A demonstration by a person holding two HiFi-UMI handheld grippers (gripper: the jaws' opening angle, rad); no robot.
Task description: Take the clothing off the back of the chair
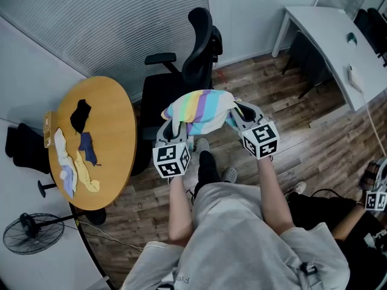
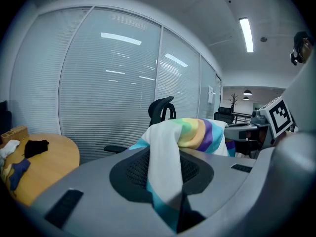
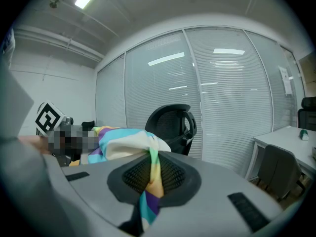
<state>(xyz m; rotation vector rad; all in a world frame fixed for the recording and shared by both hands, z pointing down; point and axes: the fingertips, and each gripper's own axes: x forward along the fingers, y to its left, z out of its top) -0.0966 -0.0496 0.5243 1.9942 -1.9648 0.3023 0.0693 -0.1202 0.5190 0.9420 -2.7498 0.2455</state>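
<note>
A rainbow-striped garment (image 1: 201, 110) hangs in the air between my two grippers, in front of the black office chair (image 1: 184, 71) and clear of its back. My left gripper (image 1: 172, 128) is shut on the garment's left edge; white and teal cloth (image 2: 165, 167) is pinched between its jaws. On the other side, my right gripper (image 1: 239, 115) is shut on the right edge, with a striped fold (image 3: 150, 189) trapped between its jaws. The chair's backrest (image 3: 173, 127) stands bare behind the cloth.
A round wooden table (image 1: 100, 144) at the left carries several small clothes. Behind it is a wall of blinds (image 1: 121, 23). A white desk (image 1: 338, 47) stands at the right, a floor fan (image 1: 33, 233) at the lower left. Another person's gripper (image 1: 375, 198) shows at the right edge.
</note>
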